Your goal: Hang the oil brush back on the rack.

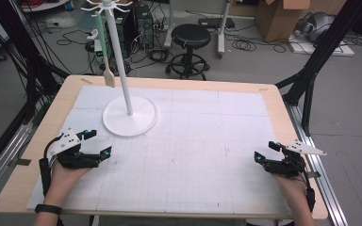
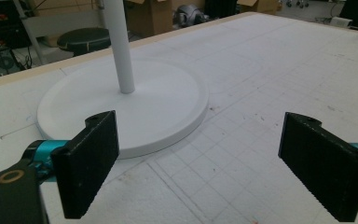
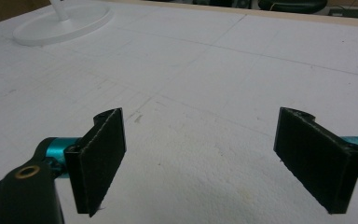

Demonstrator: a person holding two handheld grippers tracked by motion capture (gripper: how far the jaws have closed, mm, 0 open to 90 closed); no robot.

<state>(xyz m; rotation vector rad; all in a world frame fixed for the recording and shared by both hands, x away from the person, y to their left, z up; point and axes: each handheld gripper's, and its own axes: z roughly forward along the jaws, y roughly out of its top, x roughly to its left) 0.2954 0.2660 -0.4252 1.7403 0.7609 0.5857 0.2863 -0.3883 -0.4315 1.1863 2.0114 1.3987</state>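
A wooden table carries a white gridded mat that covers most of its top. Beyond the far edge, a black round stool stands on the grey floor. A cardboard box sits at the rear right. Loose cables lie between the stool and the box. A black strut rises at the right of the table.

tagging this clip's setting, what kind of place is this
Most likely a lab or workshop set up for recording, not a home. A gridded white mat covers the table, cables lie on the bare floor, and computer towers and cardboard boxes stand behind.
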